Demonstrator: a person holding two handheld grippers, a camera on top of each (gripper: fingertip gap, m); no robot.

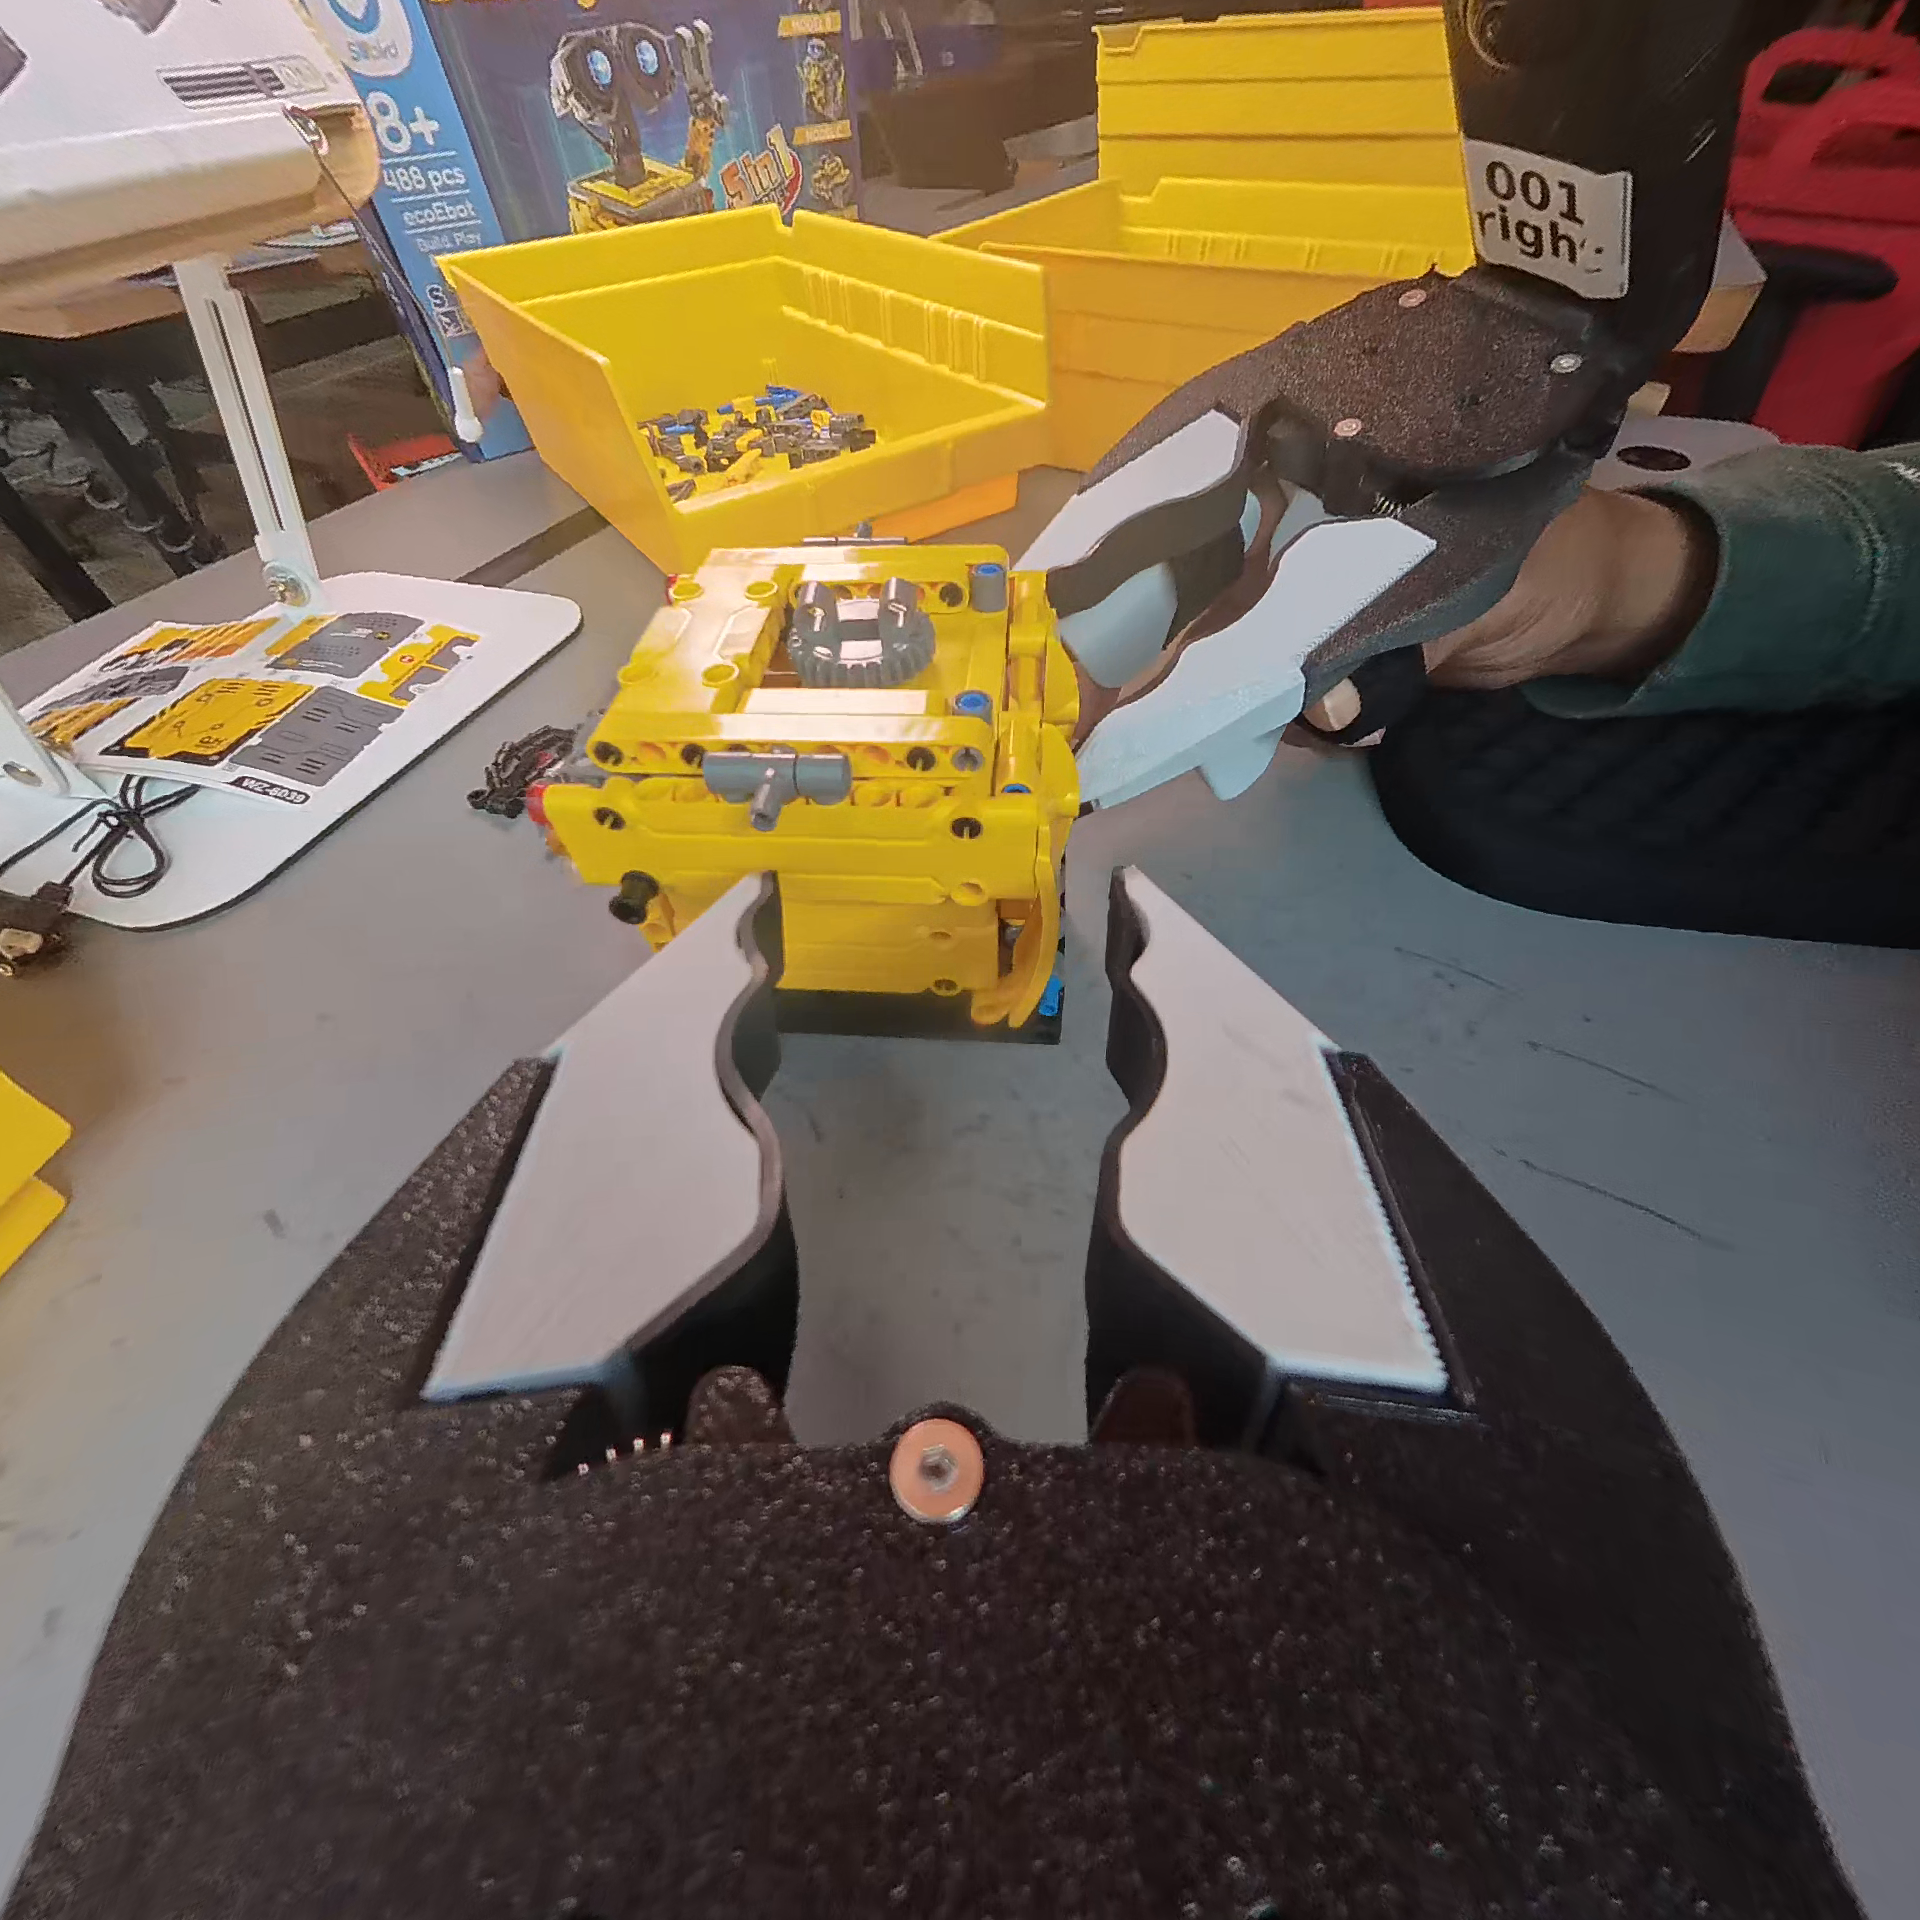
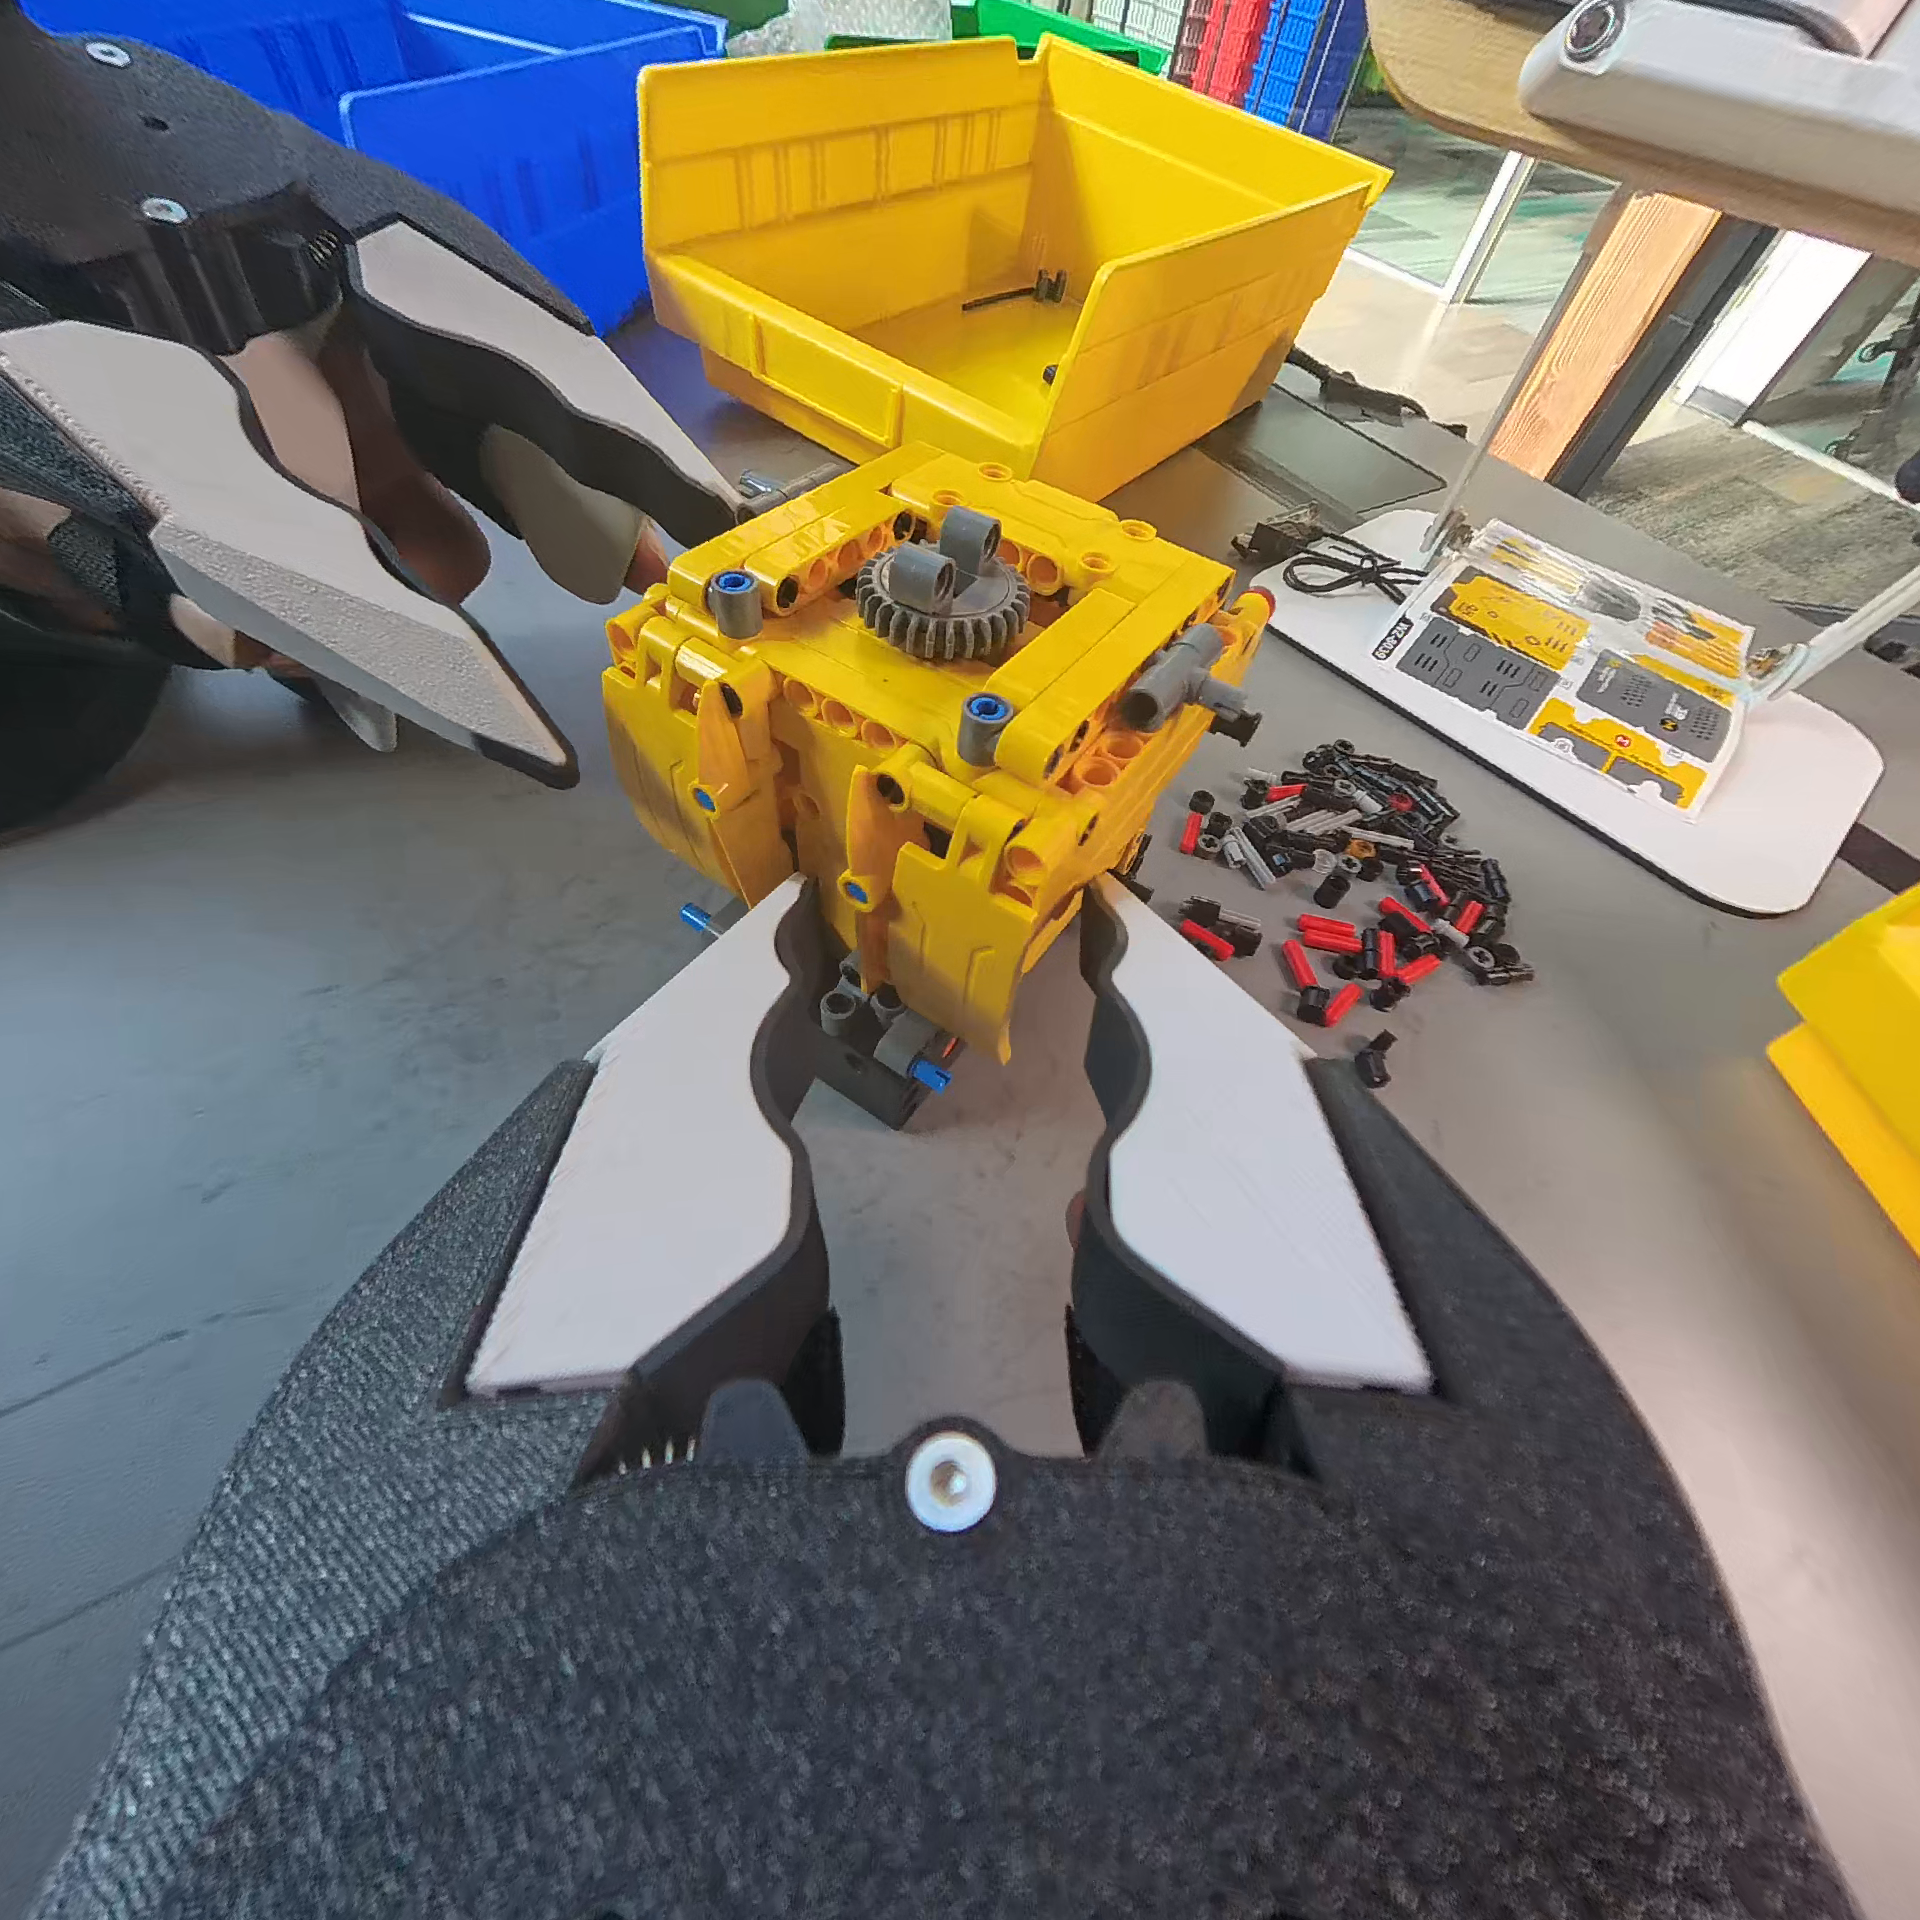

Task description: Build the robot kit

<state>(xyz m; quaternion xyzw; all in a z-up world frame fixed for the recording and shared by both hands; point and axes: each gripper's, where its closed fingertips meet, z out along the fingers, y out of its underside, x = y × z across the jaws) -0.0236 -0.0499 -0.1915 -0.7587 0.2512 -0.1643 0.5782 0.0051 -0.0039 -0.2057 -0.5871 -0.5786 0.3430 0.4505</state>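
Note:
A yellow brick-built box model stands on the grey table, with a grey gear on top. My left gripper is open. Its tips flank the model's lower near side, and the left fingertip is at the model's edge. My right gripper is open too, its tips on either side of the model's lower corner. The right gripper also shows in the left wrist view at the model's right side. The left gripper shows in the right wrist view at the model's left.
A yellow bin behind the model holds small dark parts, with more yellow bins and a toy box beyond. Loose black, red and grey pins lie beside the model. A sticker sheet rests on a white stand base. Blue bins stand far off.

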